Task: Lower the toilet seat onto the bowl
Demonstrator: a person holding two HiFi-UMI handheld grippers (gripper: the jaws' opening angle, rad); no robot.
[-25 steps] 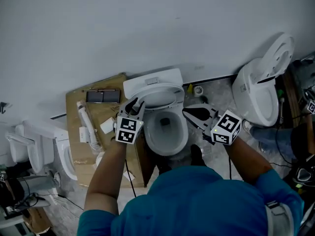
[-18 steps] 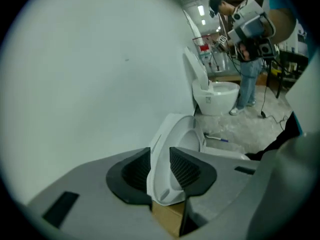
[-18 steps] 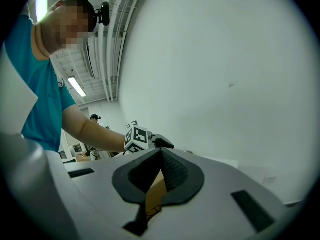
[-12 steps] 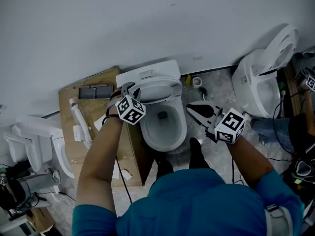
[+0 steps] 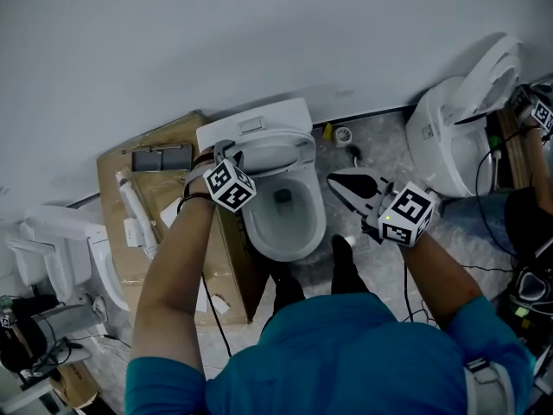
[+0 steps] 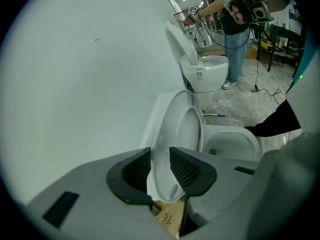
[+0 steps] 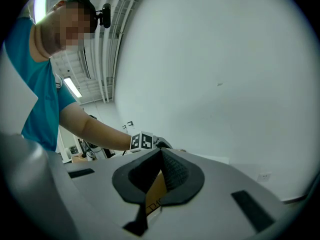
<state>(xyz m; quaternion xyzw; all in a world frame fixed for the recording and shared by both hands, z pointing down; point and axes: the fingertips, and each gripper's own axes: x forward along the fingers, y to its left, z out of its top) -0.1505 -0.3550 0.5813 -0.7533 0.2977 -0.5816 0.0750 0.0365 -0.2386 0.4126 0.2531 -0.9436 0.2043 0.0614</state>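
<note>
A white toilet stands against the wall, its seat (image 5: 275, 156) raised over the open bowl (image 5: 281, 225). My left gripper (image 5: 226, 156) is at the seat's left rim. In the left gripper view the seat (image 6: 182, 134) stands upright, tilted slightly toward the bowl (image 6: 232, 143), and its lower rim sits between the two pads, touching both; the left gripper (image 6: 160, 156) is shut on it. My right gripper (image 5: 333, 180) hovers to the right of the bowl, pointing left, shut with nothing in it. In its own view the right gripper (image 7: 161, 151) shows pads meeting at the tips.
A cardboard box (image 5: 138, 223) with a caulk tube and small parts lies left of the toilet. A second toilet (image 5: 454, 145) stands at the right with its lid up, a third (image 5: 60, 249) at the far left. A person (image 6: 235, 24) stands by the far toilet. My feet (image 5: 341, 262) are in front of the bowl.
My left gripper has moved from beside the bowl's left side back to the raised seat's rim and closed around it. The right gripper has barely shifted.
</note>
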